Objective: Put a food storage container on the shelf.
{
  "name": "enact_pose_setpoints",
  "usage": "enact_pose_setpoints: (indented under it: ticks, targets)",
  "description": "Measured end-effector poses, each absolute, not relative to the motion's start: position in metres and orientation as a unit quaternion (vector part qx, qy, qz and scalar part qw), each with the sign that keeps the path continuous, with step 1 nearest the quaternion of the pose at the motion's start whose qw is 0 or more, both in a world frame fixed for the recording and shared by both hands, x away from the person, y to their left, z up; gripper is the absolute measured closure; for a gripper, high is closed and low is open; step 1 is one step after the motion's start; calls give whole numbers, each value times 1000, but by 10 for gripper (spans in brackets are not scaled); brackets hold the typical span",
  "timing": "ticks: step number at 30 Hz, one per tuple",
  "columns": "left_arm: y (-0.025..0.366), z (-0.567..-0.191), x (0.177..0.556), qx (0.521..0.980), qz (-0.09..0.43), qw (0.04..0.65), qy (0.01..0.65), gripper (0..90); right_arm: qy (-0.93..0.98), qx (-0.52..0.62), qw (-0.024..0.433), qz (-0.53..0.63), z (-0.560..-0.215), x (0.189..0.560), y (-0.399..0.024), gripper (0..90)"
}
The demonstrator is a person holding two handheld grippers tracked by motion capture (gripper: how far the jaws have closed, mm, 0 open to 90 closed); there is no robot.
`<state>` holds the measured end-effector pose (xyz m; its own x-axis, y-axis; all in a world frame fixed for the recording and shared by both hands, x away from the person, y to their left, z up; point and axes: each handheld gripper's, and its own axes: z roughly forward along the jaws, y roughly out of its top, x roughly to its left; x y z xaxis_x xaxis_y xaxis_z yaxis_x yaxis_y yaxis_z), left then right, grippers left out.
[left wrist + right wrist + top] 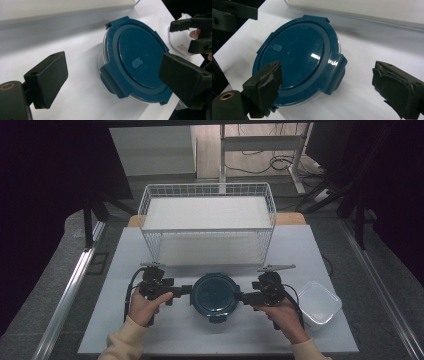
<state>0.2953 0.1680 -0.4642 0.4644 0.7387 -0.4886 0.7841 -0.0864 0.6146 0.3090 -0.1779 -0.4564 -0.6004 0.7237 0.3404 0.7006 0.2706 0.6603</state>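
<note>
flanking a round container (215, 295) with a dark blue lid at the table's (125, 320) near centre, the left gripper (186, 290) waits at nine o'clock and the right gripper (239, 296) at three, both gaping and empty, lined up on its side latches.

Two hands each hold a gripper level, left gripper (186, 290) and right gripper (239, 296) facing inward, jaws wide apart.
</note>
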Motion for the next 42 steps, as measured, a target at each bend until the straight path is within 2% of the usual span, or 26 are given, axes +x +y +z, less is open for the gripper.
enact_pose_setpoints:
  ticks: [15, 19, 23, 35, 39, 42]
  targets:
    - [158, -484, 295, 733, -50, 421, 532, 107, 797, 454, -20, 398, -466, 330, -165, 64]
    - [154, -487, 295, 738, -51, 415, 529, 122, 795, 457, -43, 397, -475, 333, -162, 64]
    - [152, -496, 297, 726, -83, 422, 536, 124, 794, 462, -54, 391, -482, 334, -159, 64]
    - [139, -508, 299, 723, -113, 421, 536, 141, 782, 477, -102, 387, -500, 335, -153, 67]
    - [137, -515, 300, 699, -160, 440, 540, 169, 776, 482, -123, 388, -502, 333, -152, 78]
    - [135, -518, 300, 700, -167, 439, 538, 200, 776, 482, -130, 385, -503, 330, -150, 91]
